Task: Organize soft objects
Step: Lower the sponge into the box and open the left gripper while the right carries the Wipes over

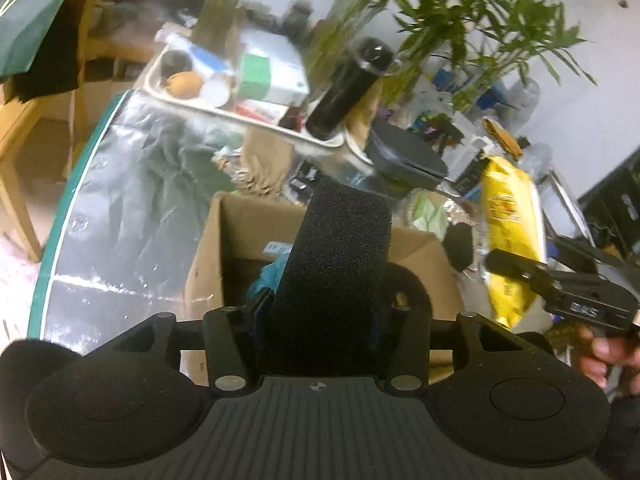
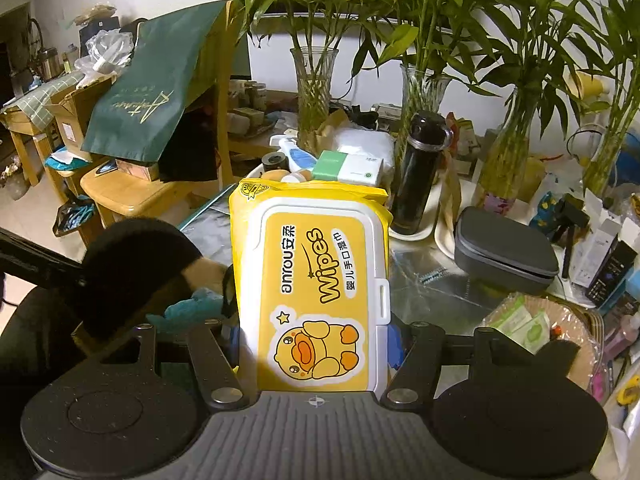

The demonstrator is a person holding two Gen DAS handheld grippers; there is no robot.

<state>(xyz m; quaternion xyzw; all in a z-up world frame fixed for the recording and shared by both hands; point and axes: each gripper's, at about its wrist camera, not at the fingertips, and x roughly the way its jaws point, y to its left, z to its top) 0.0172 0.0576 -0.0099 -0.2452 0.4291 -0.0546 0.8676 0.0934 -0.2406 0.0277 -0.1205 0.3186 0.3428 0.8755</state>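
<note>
My left gripper [image 1: 328, 304] is shut on a black foam block [image 1: 332, 268] and holds it upright over an open cardboard box [image 1: 224, 248]. A blue soft item [image 1: 264, 276] lies inside the box. My right gripper [image 2: 316, 340] is shut on a yellow pack of wet wipes [image 2: 316, 280] with a duck on its white lid. The pack also shows in the left wrist view [image 1: 508, 236], right of the box, with the right gripper's body [image 1: 576, 292] beside it. A teal soft item [image 2: 192, 308] shows to the left of the pack.
The glass table [image 1: 132, 184] is crowded. A white tray [image 1: 256, 120] with boxes and a black bottle [image 1: 348, 92] stands at the back. A grey case [image 2: 504, 252], vases of bamboo [image 2: 316, 92] and packets [image 2: 528, 328] sit to the right. Wooden chairs [image 2: 132, 192] stand left.
</note>
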